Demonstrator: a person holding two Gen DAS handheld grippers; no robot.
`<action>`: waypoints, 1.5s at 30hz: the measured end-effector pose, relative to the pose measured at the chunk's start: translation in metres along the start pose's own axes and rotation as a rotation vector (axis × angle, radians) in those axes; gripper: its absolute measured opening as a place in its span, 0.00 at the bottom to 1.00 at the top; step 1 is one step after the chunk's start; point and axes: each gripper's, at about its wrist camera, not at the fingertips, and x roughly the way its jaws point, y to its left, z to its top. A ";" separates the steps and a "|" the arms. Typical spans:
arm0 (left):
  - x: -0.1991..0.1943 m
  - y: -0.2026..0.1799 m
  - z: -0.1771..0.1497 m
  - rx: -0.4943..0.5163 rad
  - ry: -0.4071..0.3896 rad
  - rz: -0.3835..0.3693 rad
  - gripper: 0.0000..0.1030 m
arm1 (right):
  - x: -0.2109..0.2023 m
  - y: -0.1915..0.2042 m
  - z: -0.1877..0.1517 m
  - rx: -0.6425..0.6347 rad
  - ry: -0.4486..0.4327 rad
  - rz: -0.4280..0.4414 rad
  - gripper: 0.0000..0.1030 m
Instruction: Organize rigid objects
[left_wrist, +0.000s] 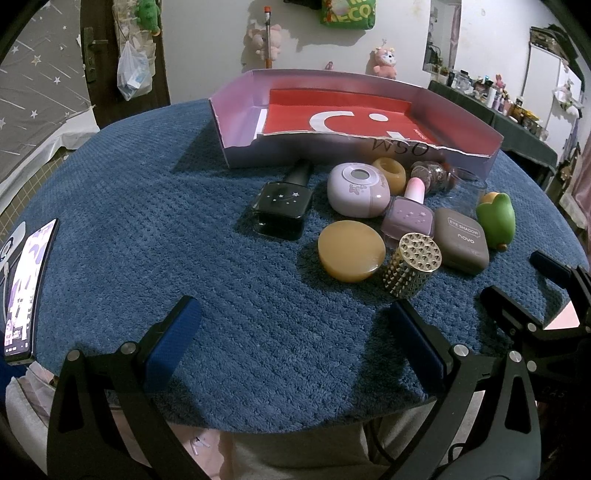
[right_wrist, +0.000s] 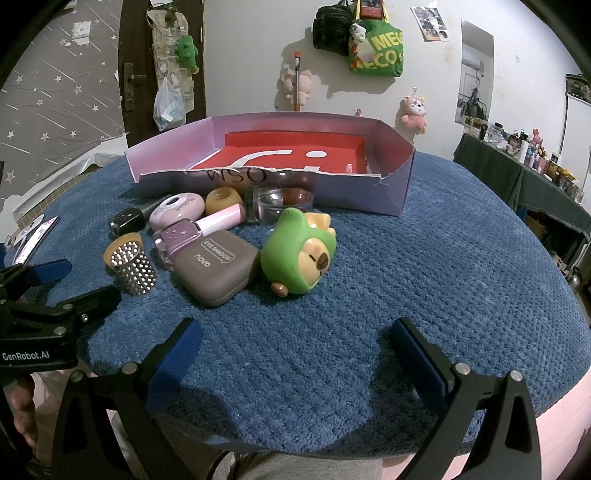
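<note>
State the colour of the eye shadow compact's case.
Greyish-brown eye shadow compact; clearest in the right wrist view.

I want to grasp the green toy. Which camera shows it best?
The right wrist view: the green toy lies on its side, face visible, unobstructed. The left wrist view shows only its back near the right edge.

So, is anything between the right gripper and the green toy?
Nothing visible. The right gripper is open over bare blue cloth, and the green toy lies straight ahead of it. The eye shadow case is close on the toy's left, not in the path.
</note>
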 end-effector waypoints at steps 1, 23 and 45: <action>0.000 0.000 0.000 0.000 0.000 0.000 1.00 | 0.000 0.000 0.000 -0.001 0.000 0.000 1.00; -0.001 -0.001 0.000 0.003 -0.009 -0.004 1.00 | -0.001 -0.002 0.001 -0.004 -0.002 0.005 1.00; -0.001 0.000 -0.001 0.010 -0.017 -0.017 0.96 | 0.000 -0.004 0.004 -0.019 0.009 0.021 1.00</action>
